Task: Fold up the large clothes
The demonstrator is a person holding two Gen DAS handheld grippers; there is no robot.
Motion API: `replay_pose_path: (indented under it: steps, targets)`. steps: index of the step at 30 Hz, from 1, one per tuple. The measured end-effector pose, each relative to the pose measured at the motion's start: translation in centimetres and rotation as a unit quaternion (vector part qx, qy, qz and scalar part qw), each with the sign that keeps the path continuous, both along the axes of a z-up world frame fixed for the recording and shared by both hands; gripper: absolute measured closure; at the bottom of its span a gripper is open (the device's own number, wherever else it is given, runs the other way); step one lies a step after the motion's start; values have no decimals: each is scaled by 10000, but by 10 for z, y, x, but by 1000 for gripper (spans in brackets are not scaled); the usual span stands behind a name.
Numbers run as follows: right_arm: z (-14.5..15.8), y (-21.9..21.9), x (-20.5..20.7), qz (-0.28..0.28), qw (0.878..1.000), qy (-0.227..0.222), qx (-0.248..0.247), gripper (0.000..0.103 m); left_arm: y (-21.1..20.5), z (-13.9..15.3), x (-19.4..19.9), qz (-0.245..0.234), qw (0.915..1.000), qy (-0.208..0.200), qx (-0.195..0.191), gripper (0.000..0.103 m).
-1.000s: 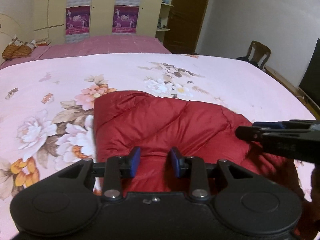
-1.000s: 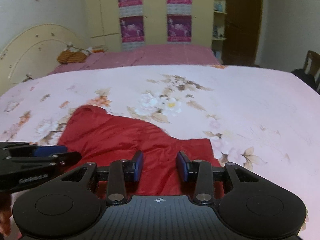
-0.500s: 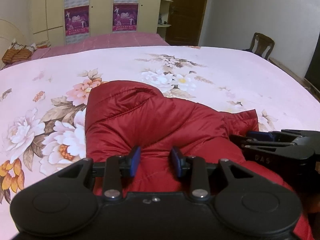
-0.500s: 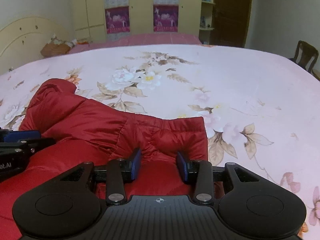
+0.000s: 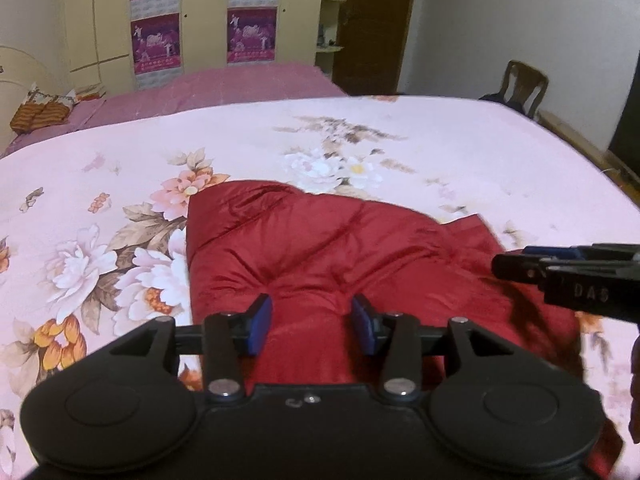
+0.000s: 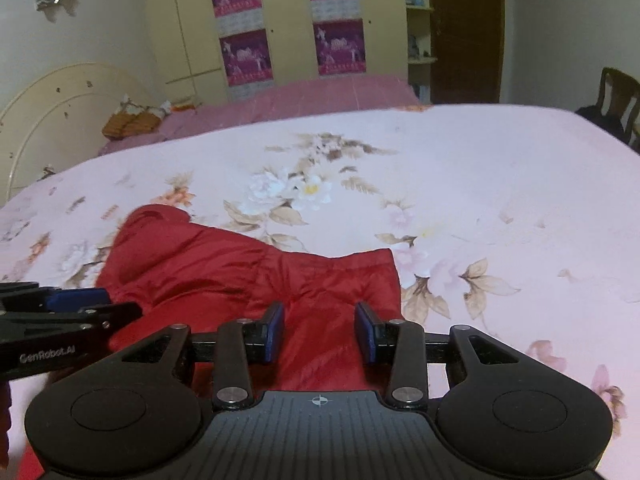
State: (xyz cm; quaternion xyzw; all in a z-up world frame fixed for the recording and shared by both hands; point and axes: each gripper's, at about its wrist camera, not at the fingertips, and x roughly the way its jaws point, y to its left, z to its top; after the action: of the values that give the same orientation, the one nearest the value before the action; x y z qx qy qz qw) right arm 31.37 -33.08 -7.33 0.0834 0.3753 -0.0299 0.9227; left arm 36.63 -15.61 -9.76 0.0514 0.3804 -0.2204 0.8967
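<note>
My left gripper (image 5: 312, 322) is opening over the puffy red quilted jacket (image 5: 340, 256) on the floral pink bedspread (image 5: 460, 152); my right gripper (image 6: 319, 330) stands part-open, empty. Slippery padding may spring the fold apart.

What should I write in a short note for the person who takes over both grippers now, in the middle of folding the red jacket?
Left gripper: jaws are opening, padded fabric bulges between the blue pads; it looks like letting go, no firm grip.
Right gripper: jaws part open over the near edge of the fabric; whether the pads pinch it cannot be told.
Red quilted puffer jacket: lies bunched on the pink floral bedspread, one rounded end pointing to the far left, a straight hem edge to the right.
Done: jacket is gathered into a compact heap, apparently part folded.
Left: check the layers, smooth the bulges, probably make the last fold.
</note>
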Motion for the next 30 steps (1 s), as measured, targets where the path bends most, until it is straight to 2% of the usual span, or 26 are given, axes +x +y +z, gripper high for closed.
replay_pose_path:
  steps: [7,13,22,27,28,29,30]
  targets:
    - [8,14,-43,159,9998,55,-53,64,11,12,-44,-313,9993,-25,-192,59]
    - [-1,24,-65,216,9993,239,-168,64,12,2,-73,-533,9985,-88,23,58]
    - [-34,28,-61,237,9977,593,-244,65,7,-24,-72,-683,9974,-123,213,58]
    - [-22,19,-64,156,9982,580,-36,64,11,-14,-70,-683,9976,-56,131,56]
    - [-16,15,-66,90,9984,549,41,64,13,-10,-71,-643,9979,-35,99,50]
    - [-11,12,-68,22,9986,511,91,64,15,-7,-71,-566,9984,-20,72,38]
    - [-6,9,-71,-38,9988,461,131,63,18,-4,-71,-459,9989,-14,12,31]
